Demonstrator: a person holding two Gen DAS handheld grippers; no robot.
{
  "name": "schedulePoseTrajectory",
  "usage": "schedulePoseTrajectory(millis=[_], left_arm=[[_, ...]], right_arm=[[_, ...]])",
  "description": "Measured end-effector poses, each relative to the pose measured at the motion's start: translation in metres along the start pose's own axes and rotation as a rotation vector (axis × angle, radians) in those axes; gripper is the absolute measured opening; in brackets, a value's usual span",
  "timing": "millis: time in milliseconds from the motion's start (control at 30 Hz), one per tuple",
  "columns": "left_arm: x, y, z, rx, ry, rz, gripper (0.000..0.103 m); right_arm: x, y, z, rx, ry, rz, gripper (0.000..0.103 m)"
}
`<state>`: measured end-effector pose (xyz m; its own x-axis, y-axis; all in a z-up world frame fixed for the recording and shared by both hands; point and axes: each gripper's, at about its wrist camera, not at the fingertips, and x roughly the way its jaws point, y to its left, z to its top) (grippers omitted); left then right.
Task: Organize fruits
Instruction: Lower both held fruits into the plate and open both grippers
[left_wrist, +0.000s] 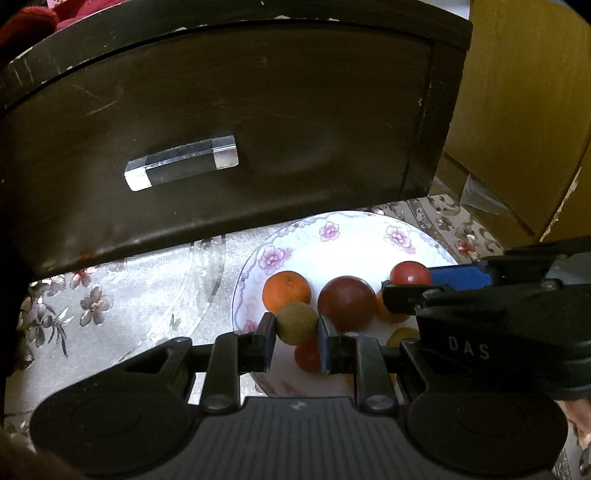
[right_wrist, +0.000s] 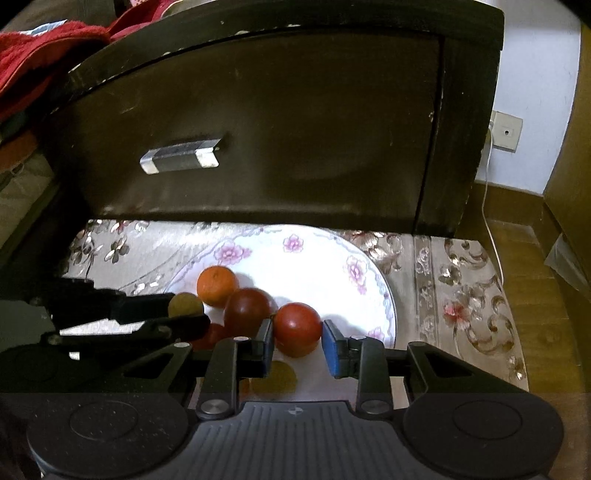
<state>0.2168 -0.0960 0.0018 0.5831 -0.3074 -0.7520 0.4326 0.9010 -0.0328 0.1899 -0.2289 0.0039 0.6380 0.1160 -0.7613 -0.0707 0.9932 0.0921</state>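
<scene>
Yellow-green fruit (left_wrist: 296, 322) sits clamped in the left gripper (left_wrist: 296, 328) above the floral plate (left_wrist: 354, 236), already holding an orange (left_wrist: 286, 291). Right wrist view: right gripper (right_wrist: 297, 341) brackets a red fruit (right_wrist: 296, 328), jaws slightly apart; placement appears unfinished.

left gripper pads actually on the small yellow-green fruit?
Touching. In the left wrist view both pads of the left gripper press the sides of the yellow-green fruit, no gap either side, above the floral plate.
</scene>
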Motion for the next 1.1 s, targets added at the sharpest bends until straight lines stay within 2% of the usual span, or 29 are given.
schedulePoseTrajectory(millis=[733,900,1100], left_arm=[[0.001,0.003,0.0,-0.021,-0.006,-0.004,0.038],[-0.008,0.005,0.0,-0.038,-0.012,0.014,0.039],[-0.026,0.01,0.0,-0.075,-0.031,0.036,0.046]], right_arm=[[0.007,-0.007,0.002,0.019,0.016,0.001,0.028],[0.002,-0.008,0.0,0.023,0.009,-0.001,0.028],[-0.01,-0.012,-0.003,0.036,-0.003,-0.008,0.028]])
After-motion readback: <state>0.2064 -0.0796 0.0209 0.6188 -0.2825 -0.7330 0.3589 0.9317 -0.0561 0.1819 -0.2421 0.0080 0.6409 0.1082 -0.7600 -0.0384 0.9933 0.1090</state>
